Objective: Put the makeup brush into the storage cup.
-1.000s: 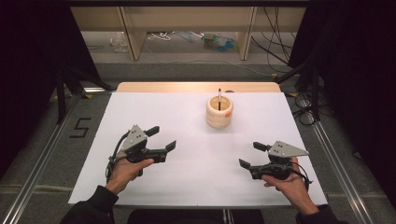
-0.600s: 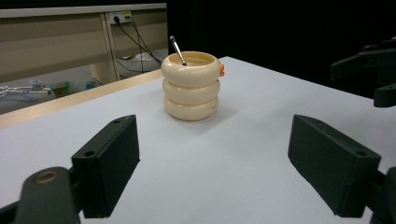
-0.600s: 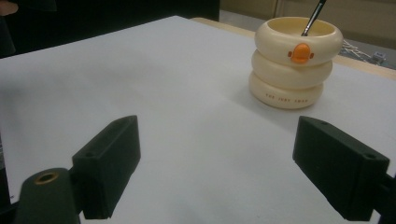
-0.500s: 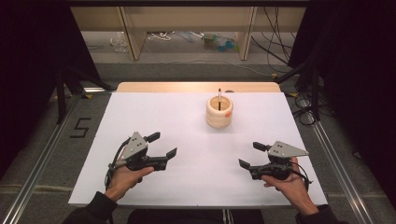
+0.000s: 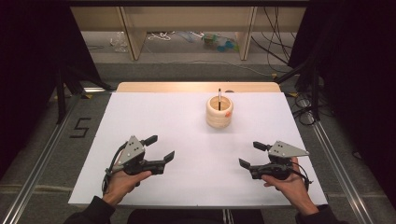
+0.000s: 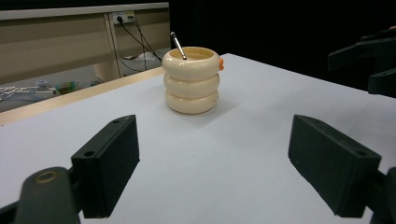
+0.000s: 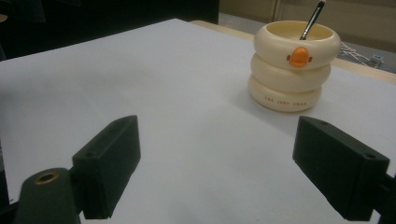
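A cream holder point(image 5: 219, 113) shaped like three stacked rings stands upright toward the back of the white table top point(image 5: 187, 130), with an orange beak-like knob on its side. A thin dark-handled brush point(image 5: 219, 98) leans inside it. The holder point(image 6: 191, 79) lies ahead of my left gripper point(image 6: 215, 163), and the holder point(image 7: 296, 65) with its brush point(image 7: 312, 19) lies ahead and to the right of my right gripper point(image 7: 229, 165). Near the front edge, the left gripper point(image 5: 159, 148) and right gripper point(image 5: 252, 155) both stand open and empty, well apart from the holder.
A wooden strip point(image 5: 196, 87) borders the table's far edge. Metal rails point(image 5: 42, 158) run along both sides on the floor, with a "5" mark point(image 5: 80, 127) at left. Cables point(image 5: 303, 112) lie on the floor at right, and wooden furniture legs point(image 5: 133, 32) stand behind.
My left gripper has drawn back toward the front edge of the table and slightly left. The right gripper has stayed put. Both remain open.
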The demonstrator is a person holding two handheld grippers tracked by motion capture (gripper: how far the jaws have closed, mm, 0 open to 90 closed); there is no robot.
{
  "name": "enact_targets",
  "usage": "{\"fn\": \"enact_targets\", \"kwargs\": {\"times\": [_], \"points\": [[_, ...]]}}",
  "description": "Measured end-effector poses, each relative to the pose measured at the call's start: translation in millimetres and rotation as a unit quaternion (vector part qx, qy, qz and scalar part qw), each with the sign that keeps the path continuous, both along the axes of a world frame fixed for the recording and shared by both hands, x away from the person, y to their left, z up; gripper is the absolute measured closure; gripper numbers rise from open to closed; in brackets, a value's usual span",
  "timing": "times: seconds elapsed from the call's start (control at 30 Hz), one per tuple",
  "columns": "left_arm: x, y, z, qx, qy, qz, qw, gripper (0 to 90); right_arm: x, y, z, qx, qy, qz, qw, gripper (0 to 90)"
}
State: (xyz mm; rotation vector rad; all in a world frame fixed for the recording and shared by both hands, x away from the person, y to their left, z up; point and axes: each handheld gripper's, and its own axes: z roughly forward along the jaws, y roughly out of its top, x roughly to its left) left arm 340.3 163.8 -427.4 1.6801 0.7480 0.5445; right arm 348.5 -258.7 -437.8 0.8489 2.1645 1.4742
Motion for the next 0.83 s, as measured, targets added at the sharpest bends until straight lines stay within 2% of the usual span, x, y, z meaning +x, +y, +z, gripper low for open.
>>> {"fn": "enact_targets", "kwargs": {"times": [0.17, 0.3, 0.33, 0.63, 0.83], "points": [[-1.0, 1.7, -1.5, 0.001, -0.005, 0.008, 1.0, 16.5, -0.8, 0.2, 0.3, 0.009, 0.006, 0.0, 0.9999, 16.2], [-0.4, 2.8, -1.3, -0.004, -0.005, 0.012, 0.9999, 16.3, -0.7, -1.2, 1.6, 0.002, 0.001, -0.003, 1.0, 16.2], [-0.3, 2.9, -1.4, -0.004, -0.005, 0.012, 0.9999, 16.3, -0.2, -0.4, 0.7, 0.009, -0.002, -0.001, 1.0, 16.2], [0.9, 1.4, -2.8, 0.001, -0.001, 0.004, 1.0, 16.3, 0.4, -1.5, 0.9, 0.009, -0.007, -0.004, 0.9999, 16.2], [1.4, 2.1, -2.9, 0.004, 0.0, 0.003, 1.0, 16.4, 0.5, -0.3, 0.0, 0.018, -0.001, 0.001, 0.9998, 16.2]]}}
